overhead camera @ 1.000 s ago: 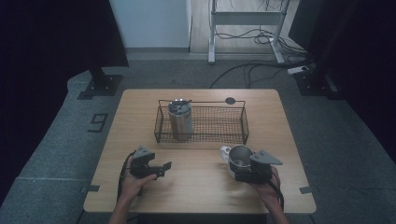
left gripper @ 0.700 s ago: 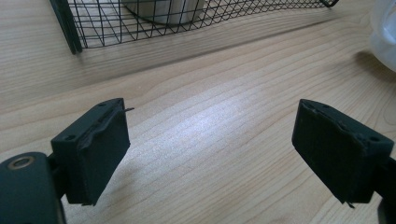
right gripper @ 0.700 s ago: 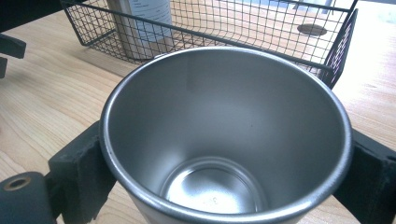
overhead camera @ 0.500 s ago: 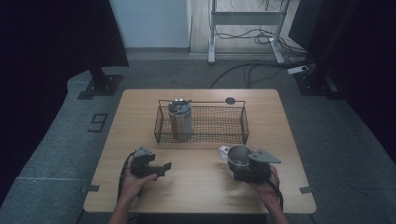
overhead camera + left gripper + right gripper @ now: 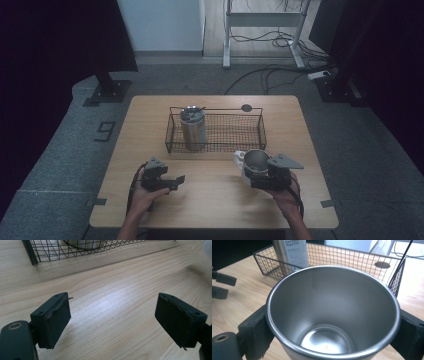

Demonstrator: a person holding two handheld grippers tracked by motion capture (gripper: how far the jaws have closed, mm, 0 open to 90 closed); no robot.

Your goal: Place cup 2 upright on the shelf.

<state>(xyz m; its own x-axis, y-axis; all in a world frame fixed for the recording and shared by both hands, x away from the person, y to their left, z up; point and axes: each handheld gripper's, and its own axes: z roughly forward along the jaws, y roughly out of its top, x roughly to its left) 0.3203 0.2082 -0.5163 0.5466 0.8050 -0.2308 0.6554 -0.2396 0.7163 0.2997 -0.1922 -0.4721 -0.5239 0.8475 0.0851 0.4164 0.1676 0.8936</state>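
Near the worktop's front edge, the right tongs [image 5: 252,170] are gripping an upright, empty steel cup [image 5: 332,315]; the left tongs [image 5: 172,181] are gaping, holding nothing, their jaws having just been closing.

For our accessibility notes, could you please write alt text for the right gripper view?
An empty steel cup sits clamped between the right gripper's black fingers, seen from above its rim. Behind it on the wooden table stands a wire basket holding a metal can.
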